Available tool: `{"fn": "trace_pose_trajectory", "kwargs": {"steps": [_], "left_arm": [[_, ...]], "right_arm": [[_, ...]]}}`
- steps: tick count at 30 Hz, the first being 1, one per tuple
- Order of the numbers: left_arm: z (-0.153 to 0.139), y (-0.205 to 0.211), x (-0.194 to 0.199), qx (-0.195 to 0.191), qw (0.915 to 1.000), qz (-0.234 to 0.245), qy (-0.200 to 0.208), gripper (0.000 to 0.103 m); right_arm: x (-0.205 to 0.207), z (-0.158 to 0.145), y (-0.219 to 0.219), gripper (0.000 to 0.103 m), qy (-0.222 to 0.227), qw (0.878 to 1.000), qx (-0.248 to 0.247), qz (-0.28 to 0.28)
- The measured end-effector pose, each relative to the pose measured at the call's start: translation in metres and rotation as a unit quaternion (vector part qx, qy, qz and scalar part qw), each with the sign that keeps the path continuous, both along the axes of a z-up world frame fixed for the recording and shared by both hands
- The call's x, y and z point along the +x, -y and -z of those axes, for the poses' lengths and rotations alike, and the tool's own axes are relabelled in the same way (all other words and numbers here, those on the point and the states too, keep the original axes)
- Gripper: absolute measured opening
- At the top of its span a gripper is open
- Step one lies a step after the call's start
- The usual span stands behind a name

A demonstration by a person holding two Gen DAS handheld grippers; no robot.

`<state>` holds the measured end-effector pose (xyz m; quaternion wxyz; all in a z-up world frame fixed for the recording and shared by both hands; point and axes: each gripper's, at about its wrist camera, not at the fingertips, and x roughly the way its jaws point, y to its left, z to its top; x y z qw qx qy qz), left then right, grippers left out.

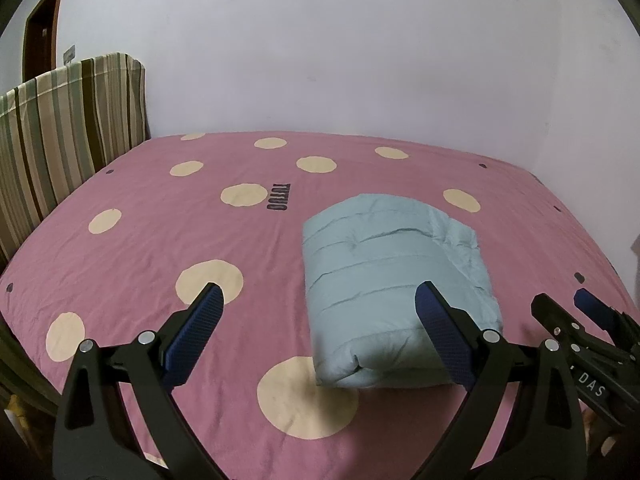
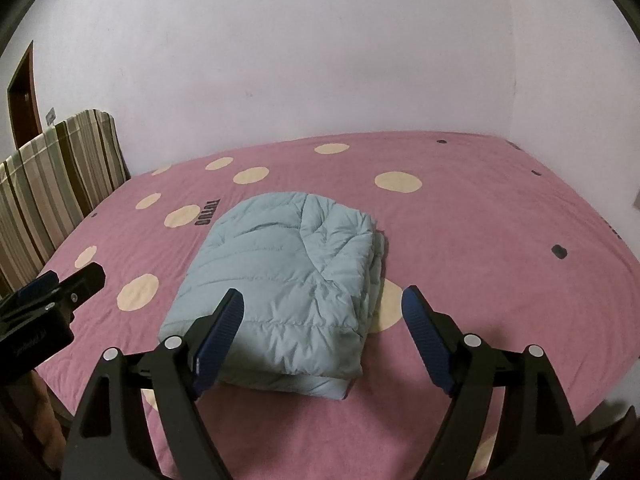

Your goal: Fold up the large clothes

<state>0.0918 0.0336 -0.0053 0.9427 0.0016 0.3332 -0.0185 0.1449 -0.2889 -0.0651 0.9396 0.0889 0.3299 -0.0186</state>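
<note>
Because the light-blue quilted jacket lies folded compactly on the bed, each hand-held gripper, left and right, hovers wide open, holding nothing.

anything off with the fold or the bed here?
Nothing major. The light blue puffer jacket lies folded into a compact bundle on the pink dotted bedsheet; its right edge shows slightly uneven stacked layers. Left gripper and right gripper are both open, holding nothing.
</note>
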Motion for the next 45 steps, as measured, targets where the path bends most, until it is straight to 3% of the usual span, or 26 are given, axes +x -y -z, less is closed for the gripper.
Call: {"fn": "trace_pose_trajectory", "kwargs": {"steps": [45], "left_arm": [[0.0024,0.0096,-0.0049,0.011,0.9999,0.006,0.001,0.097]], "right_arm": [[-0.0017,0.0004,-0.003,0.08,-0.001,1.0,0.003,0.001]]}}
